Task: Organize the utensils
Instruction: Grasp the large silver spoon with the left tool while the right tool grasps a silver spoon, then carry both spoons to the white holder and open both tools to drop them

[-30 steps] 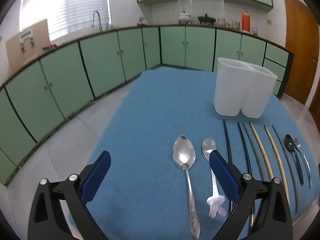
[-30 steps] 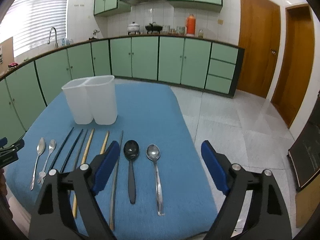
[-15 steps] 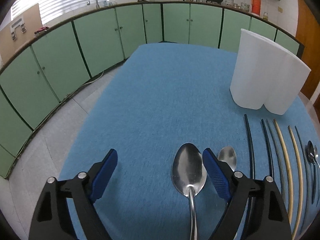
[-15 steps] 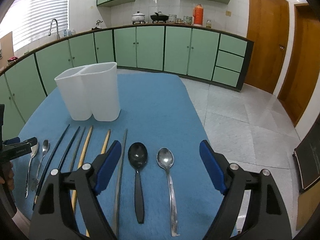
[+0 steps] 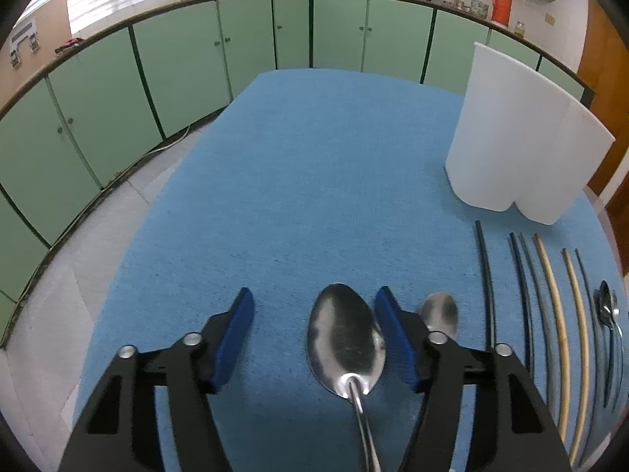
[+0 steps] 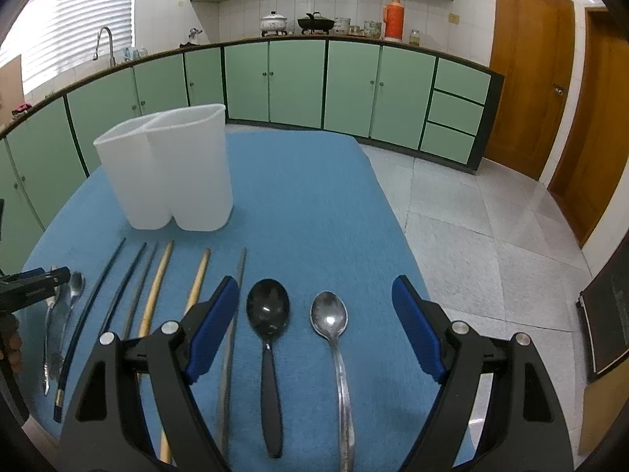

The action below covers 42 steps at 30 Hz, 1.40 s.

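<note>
The left gripper point(image 5: 312, 334), jaws half-closed and just narrowing around the large steel spoon point(image 5: 346, 344), may nudge the small spoon point(image 5: 439, 312) beside it; the right gripper point(image 6: 314, 324) hangs wide, empty.

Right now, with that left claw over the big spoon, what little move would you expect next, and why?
Probably finish closing. The left gripper straddles the large silver spoon lying on the blue tablecloth; its jaws have just been closing, yet a gap remains on the left side. Once gripped, the spoon could go to the white holder.
</note>
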### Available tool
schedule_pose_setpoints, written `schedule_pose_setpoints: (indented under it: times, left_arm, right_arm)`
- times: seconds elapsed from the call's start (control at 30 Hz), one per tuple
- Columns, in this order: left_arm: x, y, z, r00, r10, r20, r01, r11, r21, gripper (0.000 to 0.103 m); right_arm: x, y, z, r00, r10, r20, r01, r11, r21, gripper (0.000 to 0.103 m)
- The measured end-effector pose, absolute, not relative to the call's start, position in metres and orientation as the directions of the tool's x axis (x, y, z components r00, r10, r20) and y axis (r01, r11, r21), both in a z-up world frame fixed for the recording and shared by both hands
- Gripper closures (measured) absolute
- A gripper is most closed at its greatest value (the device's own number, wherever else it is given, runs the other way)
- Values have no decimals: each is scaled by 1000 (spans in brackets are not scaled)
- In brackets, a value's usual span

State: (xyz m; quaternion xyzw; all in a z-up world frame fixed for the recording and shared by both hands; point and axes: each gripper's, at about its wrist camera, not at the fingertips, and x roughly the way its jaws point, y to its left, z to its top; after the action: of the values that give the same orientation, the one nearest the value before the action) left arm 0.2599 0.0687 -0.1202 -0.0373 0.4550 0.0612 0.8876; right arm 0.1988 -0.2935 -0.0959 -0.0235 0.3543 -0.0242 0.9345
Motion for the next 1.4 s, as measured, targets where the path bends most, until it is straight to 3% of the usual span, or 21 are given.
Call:
schedule_pose_setpoints:
  times: [0.27,1.07,1.4]
  left_arm:
    - [251,62,-118,595,45,-803,-112,993,-27,68]
    - [250,64,-116,631,-2,-776,-14,1000,-14,68]
    - [235,62,-107,662,-19,-749,7,1000,-18,68]
  right_arm:
    - [202,-305,-109,702,-66,-709,23,997,-70,35]
    - [243,-310,-142,563,-3,-827,-33,999,-27,72]
    - [235,-309,-130,598,25,-801,-42,999,0,75]
